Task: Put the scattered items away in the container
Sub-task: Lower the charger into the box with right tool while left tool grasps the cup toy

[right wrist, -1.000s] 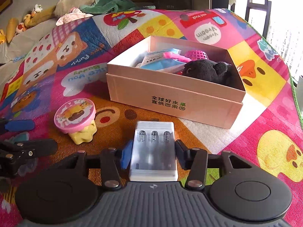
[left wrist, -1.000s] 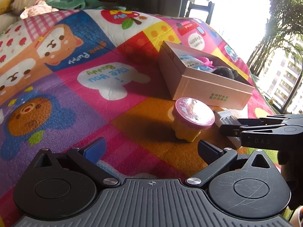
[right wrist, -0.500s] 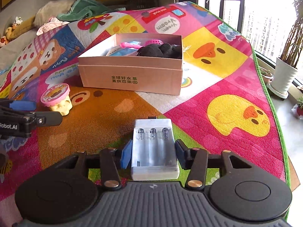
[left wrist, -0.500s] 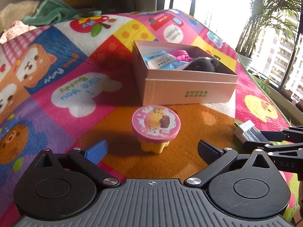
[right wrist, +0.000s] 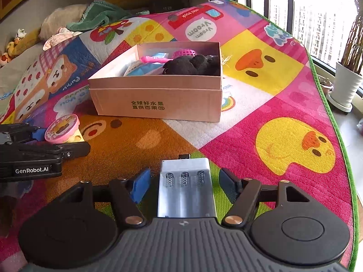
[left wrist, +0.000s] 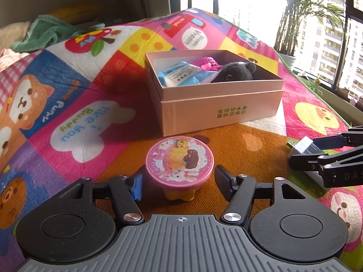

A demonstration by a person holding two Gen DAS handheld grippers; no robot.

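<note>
A pink-lidded yellow toy cup (left wrist: 180, 166) stands on the play mat between the fingers of my left gripper (left wrist: 178, 182), which is open with gaps on both sides. The cup also shows in the right wrist view (right wrist: 63, 129). A white battery holder (right wrist: 186, 187) lies on the mat between the fingers of my right gripper (right wrist: 185, 184), which is open around it. The battery holder also shows in the left wrist view (left wrist: 304, 150). The pink cardboard box (left wrist: 217, 111) stands beyond, holding a black plush toy (left wrist: 236, 72), a blue packet (left wrist: 179, 74) and a pink item.
The colourful play mat (right wrist: 283, 104) ends at a green edge on the right, with a white plant pot (right wrist: 347, 86) on the floor past it. Towels and soft toys (right wrist: 74, 27) lie at the far left.
My left gripper has moved forward so the toy cup now sits between its fingers. My right gripper has opened, and the battery holder rests on the mat farther from the box.
</note>
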